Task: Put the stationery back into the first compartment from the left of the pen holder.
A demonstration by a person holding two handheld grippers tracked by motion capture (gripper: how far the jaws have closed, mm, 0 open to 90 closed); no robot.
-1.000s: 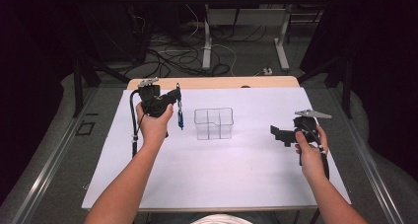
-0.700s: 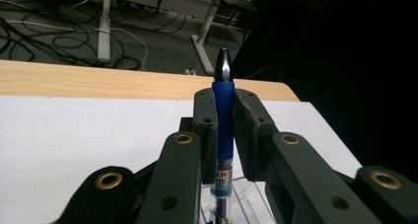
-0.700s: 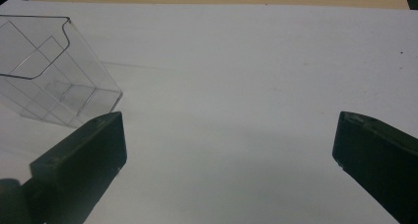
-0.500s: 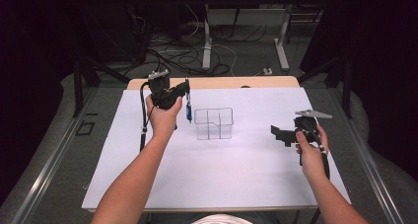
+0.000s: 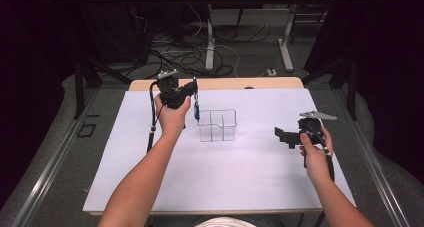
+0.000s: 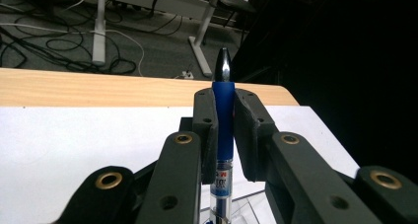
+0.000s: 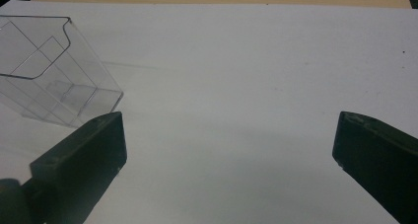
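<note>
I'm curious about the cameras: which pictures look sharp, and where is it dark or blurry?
High view: the white table is evenly lit, its surroundings dark. Left gripper view: the pen is sharp, the near jaws soft, the right side black. Right gripper view: the clear organizer is crisp, the jaws blurred.

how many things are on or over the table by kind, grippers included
grippers: 2, the left gripper with jaws shut on the pen, the right gripper with jaws open
blue pens: 1, the pen held upright
clear plastic organizers: 1, the organizer on the white sheet
white sheets: 1
total: 5
</note>
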